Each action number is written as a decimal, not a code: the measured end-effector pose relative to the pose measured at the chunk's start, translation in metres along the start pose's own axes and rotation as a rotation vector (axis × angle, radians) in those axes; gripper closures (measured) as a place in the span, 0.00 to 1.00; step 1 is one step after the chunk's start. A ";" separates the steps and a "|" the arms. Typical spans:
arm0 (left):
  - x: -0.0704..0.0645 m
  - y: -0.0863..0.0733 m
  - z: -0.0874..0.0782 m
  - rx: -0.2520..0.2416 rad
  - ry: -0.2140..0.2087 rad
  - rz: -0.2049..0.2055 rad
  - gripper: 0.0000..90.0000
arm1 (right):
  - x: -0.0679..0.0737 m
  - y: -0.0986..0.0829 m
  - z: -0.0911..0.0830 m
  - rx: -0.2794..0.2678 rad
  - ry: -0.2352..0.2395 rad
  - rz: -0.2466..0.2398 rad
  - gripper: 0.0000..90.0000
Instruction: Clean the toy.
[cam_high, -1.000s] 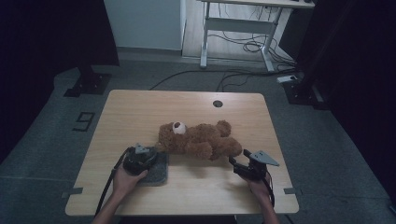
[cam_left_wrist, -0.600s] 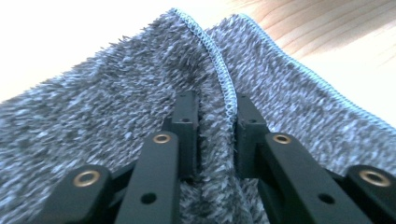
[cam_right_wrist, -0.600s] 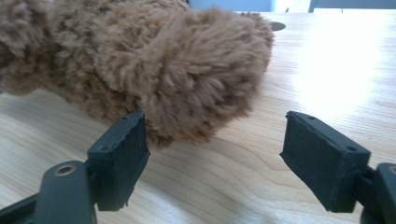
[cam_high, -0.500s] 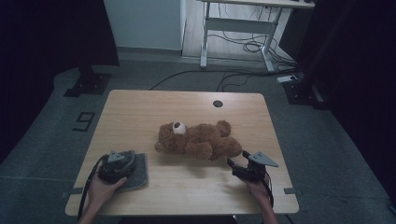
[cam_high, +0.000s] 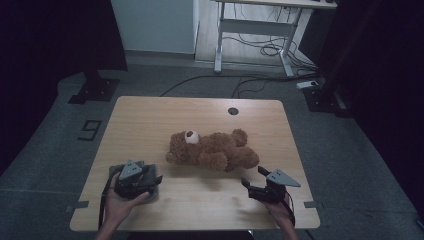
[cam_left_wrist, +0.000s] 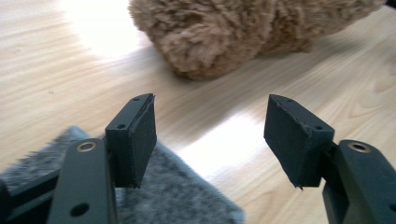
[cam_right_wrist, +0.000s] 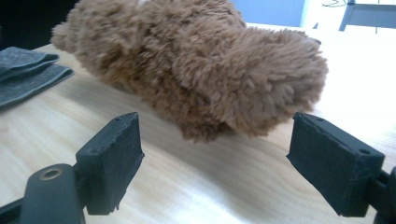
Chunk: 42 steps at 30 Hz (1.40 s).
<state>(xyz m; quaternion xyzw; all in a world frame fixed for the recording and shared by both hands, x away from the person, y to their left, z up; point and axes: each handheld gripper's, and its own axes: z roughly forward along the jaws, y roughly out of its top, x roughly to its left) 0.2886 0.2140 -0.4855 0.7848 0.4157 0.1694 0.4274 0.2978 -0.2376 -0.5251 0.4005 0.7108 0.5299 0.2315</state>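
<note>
Showing folded grey cloth (cam_right_wrist: 28, 74) beyond teddy bear (cam_right_wrist: 196, 65): right gripper (cam_right_wrist: 215, 163) view.

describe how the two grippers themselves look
Both are black. The left gripper and right gripper each carry a grey three-cornered plate on top and trail a dark cable. Their fingers are flat black blocks with rough-edged pads, on arms with brass-ringed holes.

Brown teddy bear (cam_high: 212, 150) lying mid-table, folded grey cloth (cam_high: 150, 176) just left.

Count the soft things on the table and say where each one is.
2. The brown teddy bear lies on its side mid-table. The grey folded cloth lies near the front left, under the open left gripper.
</note>
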 end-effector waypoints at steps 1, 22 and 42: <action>-0.003 -0.001 0.001 0.004 -0.010 0.000 0.38 | 0.001 -0.001 -0.003 -0.001 0.002 0.004 0.20; -0.023 -0.024 0.009 0.060 -0.074 0.015 0.37 | 0.011 -0.026 -0.014 0.060 0.044 -0.049 0.27; -0.020 -0.022 0.003 0.047 -0.061 0.017 0.37 | 0.005 -0.025 -0.017 0.046 0.023 -0.052 0.27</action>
